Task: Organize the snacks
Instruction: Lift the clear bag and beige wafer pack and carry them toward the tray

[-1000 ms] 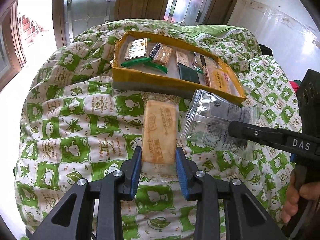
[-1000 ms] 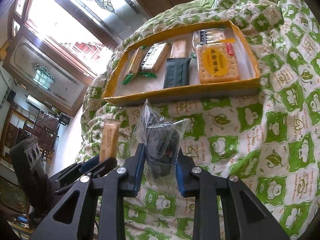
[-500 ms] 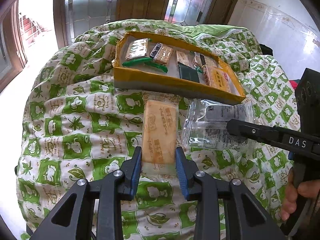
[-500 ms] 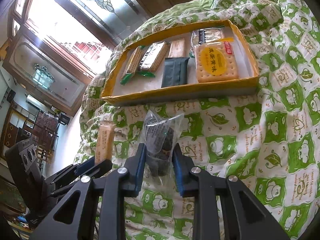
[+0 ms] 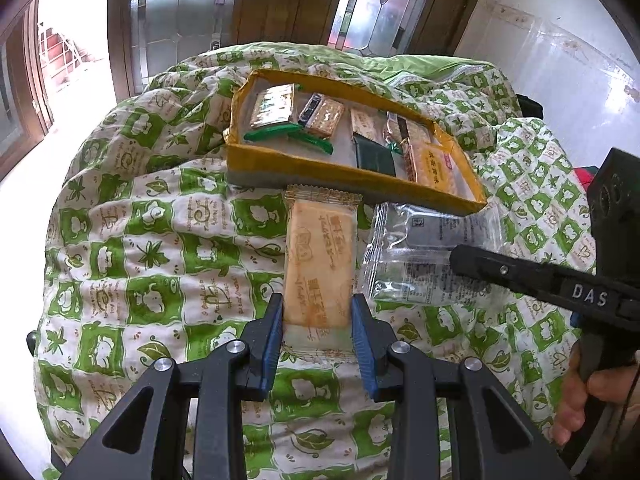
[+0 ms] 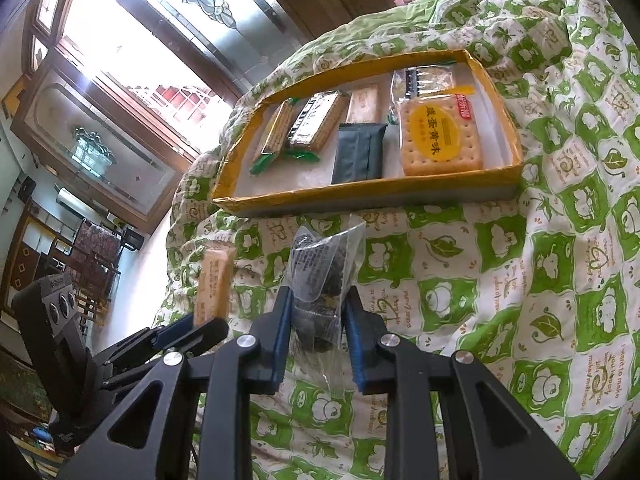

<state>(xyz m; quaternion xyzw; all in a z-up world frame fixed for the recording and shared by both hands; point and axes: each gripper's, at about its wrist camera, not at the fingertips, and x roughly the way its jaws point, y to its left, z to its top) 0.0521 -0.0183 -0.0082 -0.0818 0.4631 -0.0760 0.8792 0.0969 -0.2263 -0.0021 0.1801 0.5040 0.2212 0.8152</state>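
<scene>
Biscuit pack (image 5: 320,264) sits clamped between left hand-held gripper (image 5: 318,330) pads.

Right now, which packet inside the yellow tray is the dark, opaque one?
The dark green packet, lying between the small tan biscuit pack and the big yellow-labelled cracker pack.

We read this as a home interior. Wooden doors with leaded, patterned glass panes (image 5: 180,20) fill the top of the left wrist view. A green-and-white printed quilt (image 5: 140,248) covers the soft, rounded surface across the middle. At far left of the right wrist view we see carved wooden chairs (image 6: 94,256) and a wall air conditioner (image 6: 68,199).
</scene>
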